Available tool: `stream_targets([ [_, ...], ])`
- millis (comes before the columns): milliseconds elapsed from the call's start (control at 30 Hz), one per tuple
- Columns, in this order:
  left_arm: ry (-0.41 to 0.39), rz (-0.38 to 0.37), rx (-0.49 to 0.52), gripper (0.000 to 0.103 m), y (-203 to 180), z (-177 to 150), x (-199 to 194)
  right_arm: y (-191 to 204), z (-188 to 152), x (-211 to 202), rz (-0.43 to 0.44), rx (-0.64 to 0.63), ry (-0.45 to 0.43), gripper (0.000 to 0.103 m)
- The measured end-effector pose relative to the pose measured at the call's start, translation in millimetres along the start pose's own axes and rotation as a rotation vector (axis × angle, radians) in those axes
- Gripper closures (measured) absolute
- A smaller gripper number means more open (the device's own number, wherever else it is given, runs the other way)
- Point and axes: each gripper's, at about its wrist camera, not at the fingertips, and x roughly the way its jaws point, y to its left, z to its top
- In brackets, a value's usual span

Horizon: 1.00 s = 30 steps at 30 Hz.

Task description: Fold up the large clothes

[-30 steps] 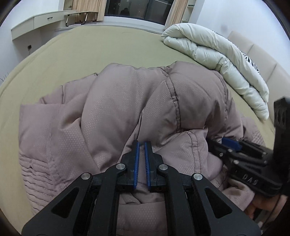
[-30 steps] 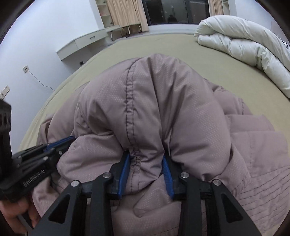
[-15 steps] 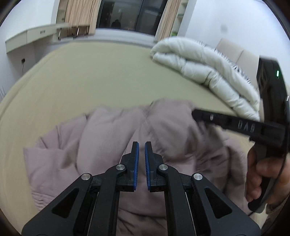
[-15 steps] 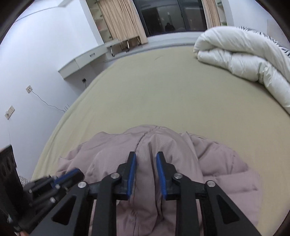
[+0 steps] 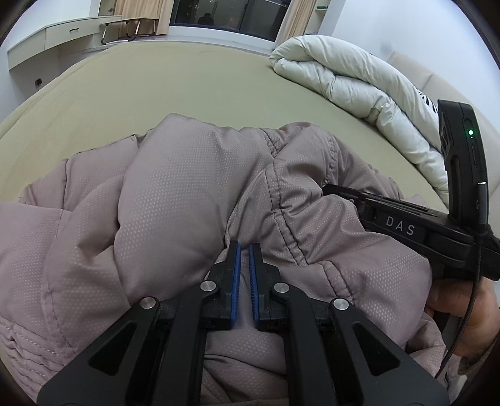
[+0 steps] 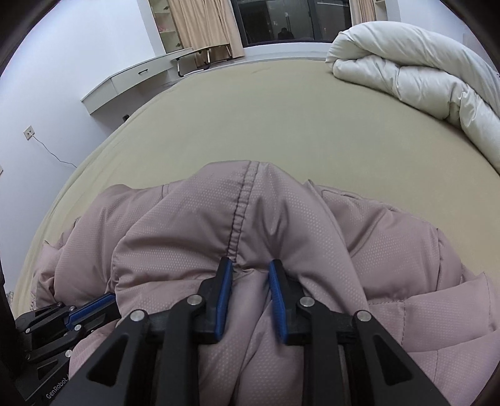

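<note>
A mauve puffer jacket [image 5: 175,200] lies bunched on the olive bed sheet [image 5: 187,81]. My left gripper [image 5: 246,246] is shut on a thin fold of the jacket near a stitched seam. My right gripper [image 6: 250,265] is shut on a thicker ridge of the jacket [image 6: 281,218] right under a dark seam line. In the left wrist view the right gripper [image 5: 343,190] pokes into the fabric from the right, held by a person's hand [image 5: 453,312]. Low on the left of the right wrist view, the left gripper [image 6: 93,307] shows with its tips hidden under the jacket.
A rolled white duvet [image 5: 359,81] lies along the far right of the bed, next to a beige headboard [image 5: 437,81]. A white wall desk [image 6: 134,81] and a curtained dark window [image 6: 290,18] stand beyond the bed. Bare sheet [image 6: 281,118] stretches past the jacket.
Both grippers drew back with the jacket, so more bare sheet shows beyond it. The right jaws narrowed on their fold. In the left wrist view the right gripper rose from lower right to mid right.
</note>
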Motion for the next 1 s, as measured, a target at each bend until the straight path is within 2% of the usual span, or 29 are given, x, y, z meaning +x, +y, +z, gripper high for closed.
stream_targets([
  [100,0.011,-0.043,-0.044,0.097,5,4,-12,1,9,-19,0.002,0.025,0.029,0.075],
  [133,-0.002,-0.049,-0.065,0.097,7,5,-24,-1,11,-38,0.03,0.063,0.012,0.075],
  [233,-0.124,-0.039,-0.108,0.097,14,-1,-78,4,2,-102,0.109,0.054,-0.108,0.075],
  [300,-0.188,-0.037,-0.128,0.097,16,-11,-103,14,-11,-124,0.132,0.01,-0.116,0.075],
  [367,-0.175,-0.026,-0.118,0.097,12,-19,-104,30,-28,-125,0.131,-0.054,-0.085,0.075],
  [400,-0.14,-0.015,-0.104,0.097,9,-23,-95,37,-35,-116,0.117,-0.089,-0.054,0.075],
  [467,-0.067,-0.002,-0.102,0.097,9,-30,-70,44,-53,-82,0.079,-0.116,0.048,0.074],
  [500,-0.055,-0.008,-0.119,0.097,12,-31,-62,42,-61,-66,0.076,-0.106,0.069,0.074],
  [567,-0.037,-0.02,-0.145,0.097,15,-28,-57,41,-66,-59,0.079,-0.113,0.033,0.074],
  [667,-0.035,-0.01,-0.139,0.097,12,-24,-67,42,-55,-72,0.066,-0.071,0.068,0.074],
  [800,-0.157,-0.017,-0.088,0.097,-7,-26,-115,35,-49,-131,0.066,-0.055,-0.065,0.074],
  [867,-0.179,-0.016,-0.021,0.097,-23,-33,-126,32,-57,-154,0.081,-0.044,-0.107,0.073],
  [900,-0.17,-0.008,0.012,0.097,-29,-38,-123,32,-61,-157,0.078,-0.045,-0.112,0.071],
  [933,-0.139,-0.001,0.033,0.097,-33,-42,-115,32,-67,-154,0.065,-0.057,-0.095,0.061],
  [967,-0.087,0.005,0.024,0.097,-33,-44,-97,32,-72,-143,0.049,-0.071,-0.056,0.05],
  [1000,-0.043,0.004,0.002,0.097,-29,-47,-82,28,-76,-126,0.034,-0.081,-0.002,0.045],
])
